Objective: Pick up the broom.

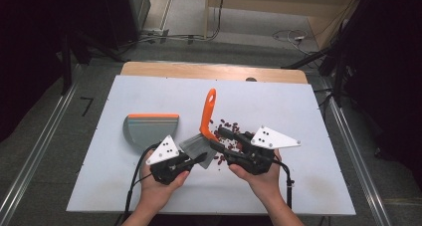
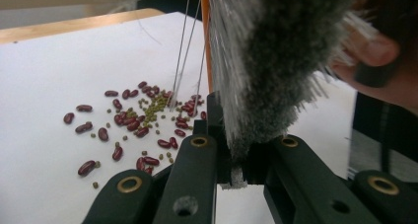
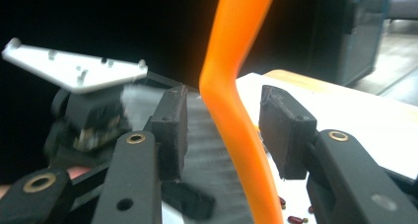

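A hand brush [image 1: 203, 131] with an orange handle and grey bristles stands tilted near the middle of the white table [image 1: 298, 116], bristles down at the edge of a scatter of red beans [image 2: 129, 123] and small green beans [image 2: 156, 104]. The left gripper [image 1: 201, 158] pinches the lower edge of the bristles. The right gripper [image 1: 219, 136] has its jaws spread on either side of the handle, apparently not touching it. A grey dustpan [image 1: 149, 128] with an orange edge lies apart at the left.
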Tool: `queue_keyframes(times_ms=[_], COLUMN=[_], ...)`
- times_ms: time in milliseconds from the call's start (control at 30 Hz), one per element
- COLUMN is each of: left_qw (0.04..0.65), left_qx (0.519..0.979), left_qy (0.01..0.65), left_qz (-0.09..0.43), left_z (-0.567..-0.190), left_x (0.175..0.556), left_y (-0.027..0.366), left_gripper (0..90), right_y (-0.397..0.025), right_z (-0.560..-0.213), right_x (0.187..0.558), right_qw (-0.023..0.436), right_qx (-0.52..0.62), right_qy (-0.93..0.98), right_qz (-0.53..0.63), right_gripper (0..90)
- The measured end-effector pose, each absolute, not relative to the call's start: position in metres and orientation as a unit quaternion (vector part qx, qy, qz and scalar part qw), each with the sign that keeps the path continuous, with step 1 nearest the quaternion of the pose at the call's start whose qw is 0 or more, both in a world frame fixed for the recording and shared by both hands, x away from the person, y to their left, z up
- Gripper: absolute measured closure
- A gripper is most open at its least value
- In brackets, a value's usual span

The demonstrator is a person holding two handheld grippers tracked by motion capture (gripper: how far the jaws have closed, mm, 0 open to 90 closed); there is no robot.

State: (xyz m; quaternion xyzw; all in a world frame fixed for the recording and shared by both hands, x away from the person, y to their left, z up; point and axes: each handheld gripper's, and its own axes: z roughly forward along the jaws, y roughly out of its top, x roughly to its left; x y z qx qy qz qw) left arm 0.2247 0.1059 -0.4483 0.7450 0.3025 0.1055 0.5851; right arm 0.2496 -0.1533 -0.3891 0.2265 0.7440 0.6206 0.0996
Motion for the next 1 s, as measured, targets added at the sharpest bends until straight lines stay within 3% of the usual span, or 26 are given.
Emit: queue_keyframes(times_ms=[367, 567, 667, 833, 1000], left_qw=[0.602, 0.605, 0.606, 0.611, 0.61], left_qx=[0.765, 0.774, 0.777, 0.776, 0.778], left_qy=[0.224, 0.184, 0.17, 0.157, 0.15], left_qz=[0.043, 0.022, 0.014, 0.001, -0.008], left_z=[-0.446, -0.445, -0.445, -0.444, -0.445], left_x=[0.233, 0.232, 0.231, 0.23, 0.23], left_y=[0.127, 0.128, 0.126, 0.124, 0.121], left_gripper=[85.6, 85.6, 85.6, 85.5, 85.5], right_y=[-0.158, -0.154, -0.154, -0.155, -0.154], right_z=[-0.401, -0.403, -0.407, -0.417, -0.419], right_x=[0.268, 0.266, 0.269, 0.274, 0.274], right_qw=[0.024, 0.01, -0.029, -0.079, -0.094], right_qx=[0.16, 0.147, 0.14, 0.127, 0.117], right_qy=[0.753, 0.772, 0.771, 0.763, 0.76], right_qz=[0.637, 0.618, 0.62, 0.629, 0.632], right_gripper=[54.7, 50.6, 50.0, 53.2, 56.9])
